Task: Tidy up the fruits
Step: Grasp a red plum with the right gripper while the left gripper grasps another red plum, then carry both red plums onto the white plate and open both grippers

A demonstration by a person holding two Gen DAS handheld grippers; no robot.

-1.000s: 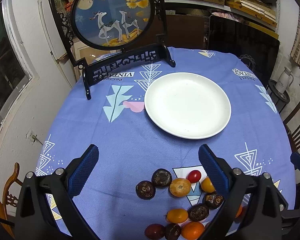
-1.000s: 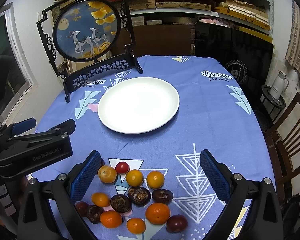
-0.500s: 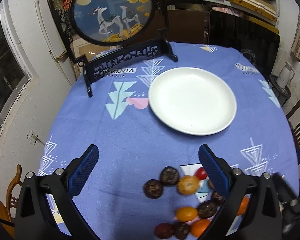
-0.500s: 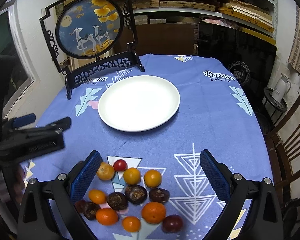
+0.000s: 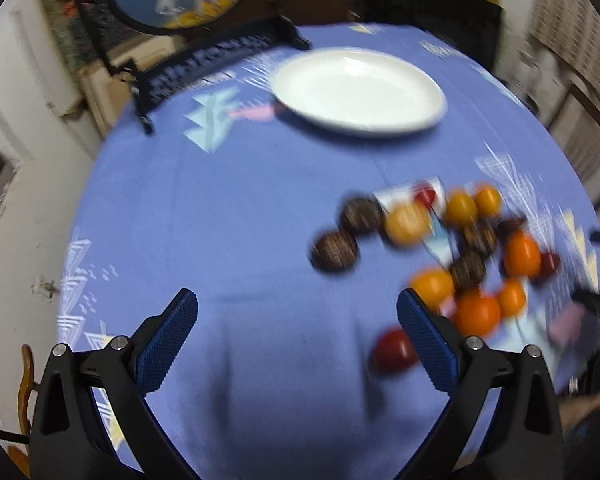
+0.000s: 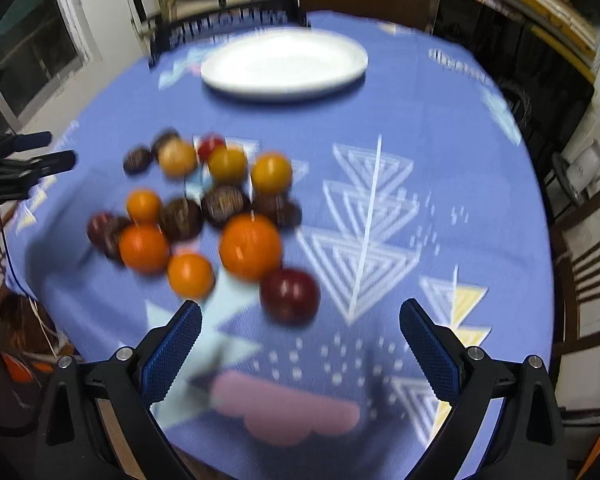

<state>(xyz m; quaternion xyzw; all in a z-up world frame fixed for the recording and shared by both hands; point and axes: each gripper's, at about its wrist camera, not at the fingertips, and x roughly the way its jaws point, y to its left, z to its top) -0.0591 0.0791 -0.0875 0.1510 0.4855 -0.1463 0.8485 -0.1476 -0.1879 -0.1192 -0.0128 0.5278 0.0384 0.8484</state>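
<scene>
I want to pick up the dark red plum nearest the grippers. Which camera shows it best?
The right wrist view: the dark red plum sits whole, just ahead of the open right gripper. In the left wrist view, a plum is blurred, partly behind a finger.

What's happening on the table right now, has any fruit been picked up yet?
No. Both handheld grippers are open and hold nothing. The left gripper and the right gripper hang low over the blue tablecloth near the fruit pile, a loose cluster of orange, dark brown and red fruits. The white plate beyond it holds nothing. Both views are motion-blurred, so finer detail is unclear.
</scene>
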